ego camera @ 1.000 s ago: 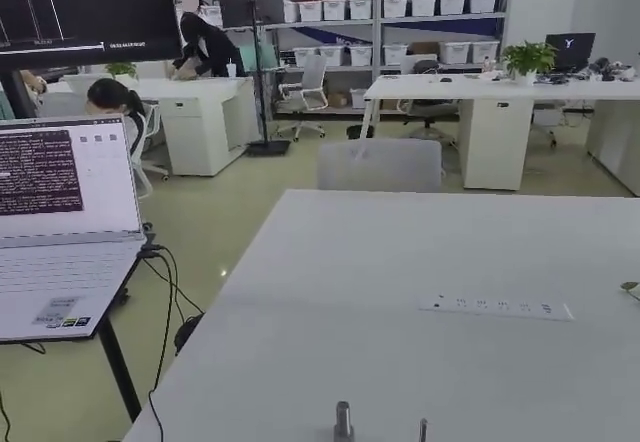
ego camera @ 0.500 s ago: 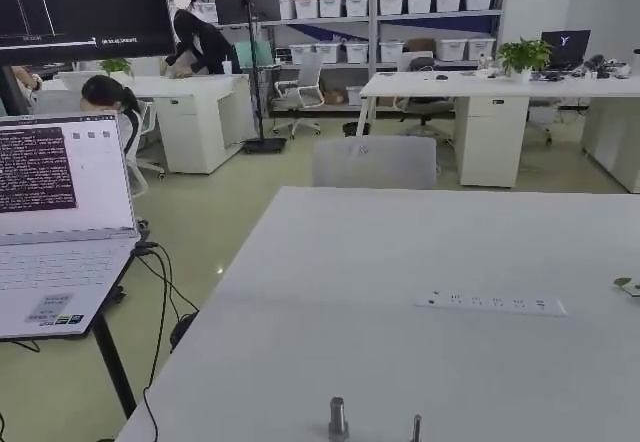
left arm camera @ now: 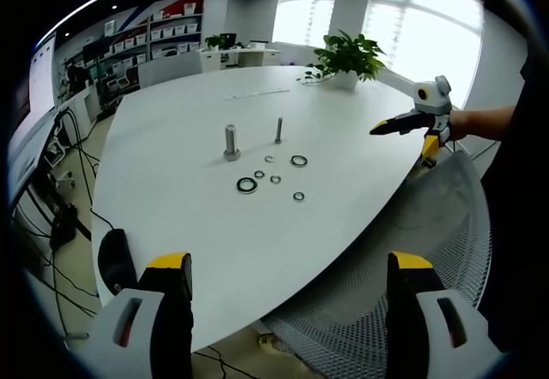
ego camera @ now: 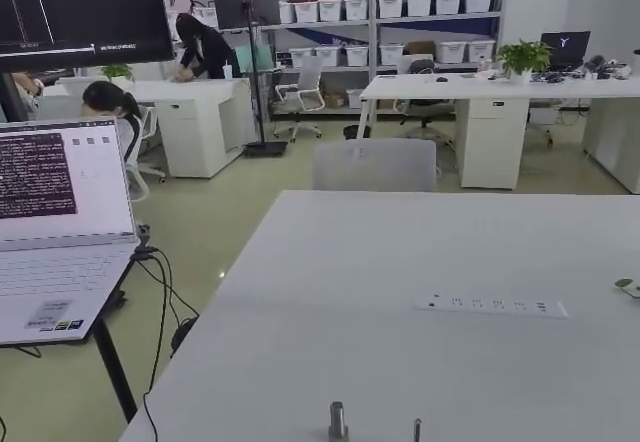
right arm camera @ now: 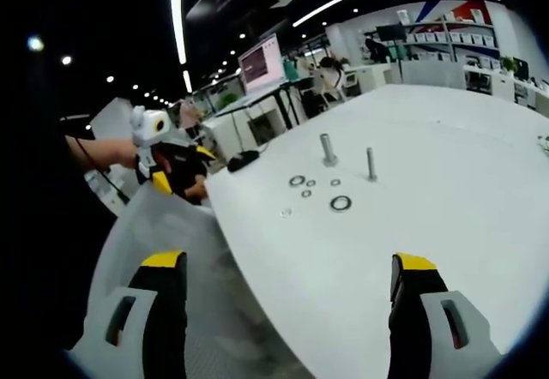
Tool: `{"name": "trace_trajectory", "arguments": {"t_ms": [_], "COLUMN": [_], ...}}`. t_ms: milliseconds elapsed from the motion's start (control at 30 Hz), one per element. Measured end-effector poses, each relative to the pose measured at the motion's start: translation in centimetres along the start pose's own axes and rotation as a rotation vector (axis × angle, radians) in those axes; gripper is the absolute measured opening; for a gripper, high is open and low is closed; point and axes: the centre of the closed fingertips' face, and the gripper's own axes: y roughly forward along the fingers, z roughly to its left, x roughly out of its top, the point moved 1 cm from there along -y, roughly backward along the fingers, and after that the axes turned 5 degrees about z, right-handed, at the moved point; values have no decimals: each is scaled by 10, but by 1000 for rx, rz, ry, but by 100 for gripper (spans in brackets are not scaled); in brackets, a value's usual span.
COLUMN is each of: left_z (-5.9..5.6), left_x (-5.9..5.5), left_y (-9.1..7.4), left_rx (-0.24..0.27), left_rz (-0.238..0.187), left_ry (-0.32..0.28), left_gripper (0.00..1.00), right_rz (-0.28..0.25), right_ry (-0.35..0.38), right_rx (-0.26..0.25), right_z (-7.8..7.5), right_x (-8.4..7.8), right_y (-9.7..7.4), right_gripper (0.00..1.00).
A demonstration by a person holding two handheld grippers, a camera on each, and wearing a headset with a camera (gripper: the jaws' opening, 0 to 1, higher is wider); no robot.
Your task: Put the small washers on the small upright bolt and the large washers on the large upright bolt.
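Note:
Two bolts stand upright on the white table (ego camera: 400, 262): a thick large bolt (ego camera: 338, 422) (left arm camera: 231, 141) (right arm camera: 328, 149) and a thin small bolt (ego camera: 417, 429) (left arm camera: 279, 129) (right arm camera: 371, 164). Loose washers lie flat in front of them: large washers (left arm camera: 247, 185) (left arm camera: 298, 161) (right arm camera: 340, 202) (right arm camera: 298, 180) and several small washers (left arm camera: 275, 179) (right arm camera: 310, 183). My left gripper (left arm camera: 288, 267) (right arm camera: 171, 169) is open and empty, held off the table's near edge. My right gripper (right arm camera: 287, 263) (left arm camera: 412, 124) is also open and empty, off the edge on the other side.
A mesh chair back (left arm camera: 403, 250) (right arm camera: 163, 250) sits between the grippers and the table edge. A power strip (ego camera: 492, 306) lies farther back. A potted plant (left arm camera: 347, 53) stands at the far end. A laptop (ego camera: 60, 222) is on a stand to the left.

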Motion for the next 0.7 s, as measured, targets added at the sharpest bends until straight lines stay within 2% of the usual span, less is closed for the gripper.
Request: {"name": "trace_trajectory", "arguments": {"t_ms": [133,400,700], "left_z": [-2,3,7], "left_x": [-1,-1,-4], "left_y": [1,3,0], "left_rx": [-10,-4,13], "left_rz": [-4,-5,3], "left_ry": [-11,-2,5], "left_gripper": [94,94,93], "right_rz": [7,14,23], "right_ry": [-1,7,-6], "right_rx": [-5,-18,-7], "right_z": [-1,-5,-1], "right_x": [-3,-2,1], "right_y": [-2,-1,6], "right_gripper": [100,100,100]}}
